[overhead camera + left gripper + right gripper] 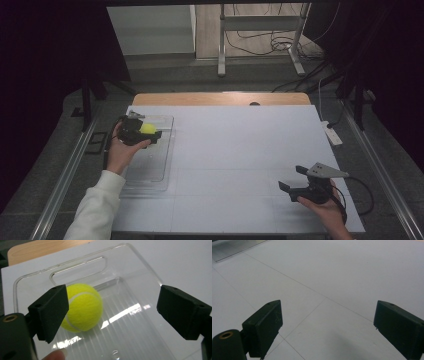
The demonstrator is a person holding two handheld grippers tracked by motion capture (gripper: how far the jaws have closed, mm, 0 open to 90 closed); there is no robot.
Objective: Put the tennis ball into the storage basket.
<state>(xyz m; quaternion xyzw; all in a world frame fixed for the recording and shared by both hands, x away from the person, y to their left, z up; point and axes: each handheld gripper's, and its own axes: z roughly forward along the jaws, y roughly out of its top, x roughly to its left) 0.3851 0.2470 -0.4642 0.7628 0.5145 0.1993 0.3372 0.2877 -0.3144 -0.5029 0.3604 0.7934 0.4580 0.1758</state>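
Note:
A yellow tennis ball (147,128) (83,307) lies in the far end of a clear plastic tray (150,170) (135,322) at the table's left side. My left gripper (150,135) (112,312) hovers just over the tray, open. The ball sits beside and beyond the left jaw, and the right jaw is well apart from it. A fingertip shows at the bottom of the left gripper view. My right gripper (291,178) (327,327) is low over the white mat at the front right, open, with nothing between its jaws.
A white mat (240,150) (337,277) covers the wooden table (220,98). A white power strip (332,135) lies at the mat's right edge. A metal stand (222,45) and cables are on the floor behind. The tray's corner (227,250) shows far off in the right gripper view.

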